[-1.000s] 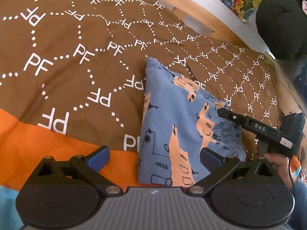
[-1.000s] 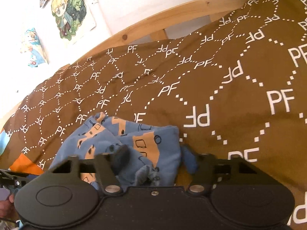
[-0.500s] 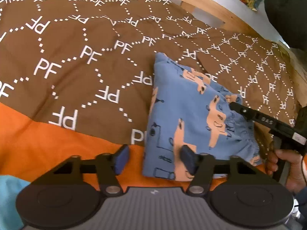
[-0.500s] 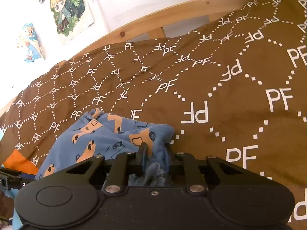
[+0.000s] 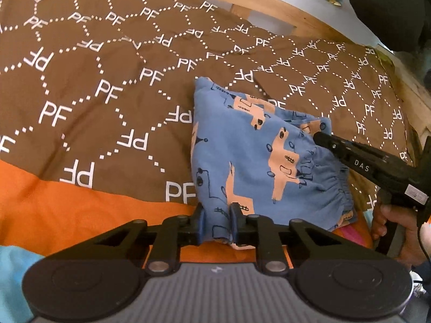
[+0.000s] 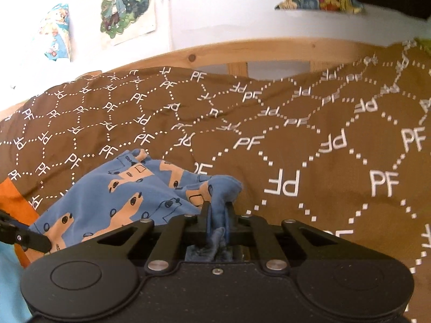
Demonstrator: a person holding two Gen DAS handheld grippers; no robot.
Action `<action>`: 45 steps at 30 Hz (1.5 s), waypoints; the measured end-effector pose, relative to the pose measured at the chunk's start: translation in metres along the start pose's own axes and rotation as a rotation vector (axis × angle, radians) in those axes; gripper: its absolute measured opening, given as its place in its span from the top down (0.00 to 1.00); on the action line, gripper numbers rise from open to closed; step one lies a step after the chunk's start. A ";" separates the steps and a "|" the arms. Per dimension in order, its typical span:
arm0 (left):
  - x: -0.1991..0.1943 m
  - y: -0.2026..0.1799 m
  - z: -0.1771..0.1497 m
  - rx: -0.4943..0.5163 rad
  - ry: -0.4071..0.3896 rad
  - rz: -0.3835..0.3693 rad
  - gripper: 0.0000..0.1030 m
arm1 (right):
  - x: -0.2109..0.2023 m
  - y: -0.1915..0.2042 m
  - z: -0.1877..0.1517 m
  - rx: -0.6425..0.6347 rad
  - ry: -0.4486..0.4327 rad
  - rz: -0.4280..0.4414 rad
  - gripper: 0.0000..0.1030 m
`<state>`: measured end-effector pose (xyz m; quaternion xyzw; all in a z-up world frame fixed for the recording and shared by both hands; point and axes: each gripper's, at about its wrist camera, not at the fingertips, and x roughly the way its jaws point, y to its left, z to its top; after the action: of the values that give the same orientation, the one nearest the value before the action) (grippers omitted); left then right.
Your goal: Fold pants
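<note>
Folded blue pants [image 5: 256, 156] with orange truck prints lie on the brown bedspread [image 5: 107, 86]. My left gripper [image 5: 216, 222] is shut on the near corner of the pants by the orange stripe. My right gripper [image 6: 218, 215] is shut on the gathered waistband corner of the pants [image 6: 121, 191], and cloth bunches between its fingers. In the left wrist view the right gripper [image 5: 317, 137] comes in from the right with its tip on the waistband edge. The left gripper's finger shows at the left edge of the right wrist view [image 6: 24, 238].
The bedspread has white "PF" lettering, an orange band [image 5: 67, 210] and a light blue part [image 5: 13, 269] near me. A wooden bed rail [image 6: 242, 51] runs along the far side against a white wall with posters [image 6: 126, 5]. A dark bundle [image 5: 390, 5] sits far right.
Both grippers closed on the pants: the left one moved in and shut on the near corner, the right one shut on the waistband corner and lifted it slightly.
</note>
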<state>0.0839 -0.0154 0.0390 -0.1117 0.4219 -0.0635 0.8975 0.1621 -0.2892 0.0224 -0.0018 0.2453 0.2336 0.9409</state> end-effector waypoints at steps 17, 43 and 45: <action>-0.009 0.007 0.000 0.016 -0.027 -0.063 0.82 | -0.024 0.051 0.007 -0.258 -0.053 -0.115 0.93; -0.042 0.023 0.010 0.002 -0.187 -0.127 0.83 | -0.035 0.096 0.084 -0.319 -0.058 -0.091 0.94; -0.042 0.023 0.010 0.001 -0.186 -0.124 0.83 | -0.033 0.097 0.086 -0.337 -0.059 -0.088 0.94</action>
<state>0.0656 0.0175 0.0706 -0.1427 0.3288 -0.1085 0.9272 0.1335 -0.2071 0.1245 -0.1636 0.1747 0.2301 0.9433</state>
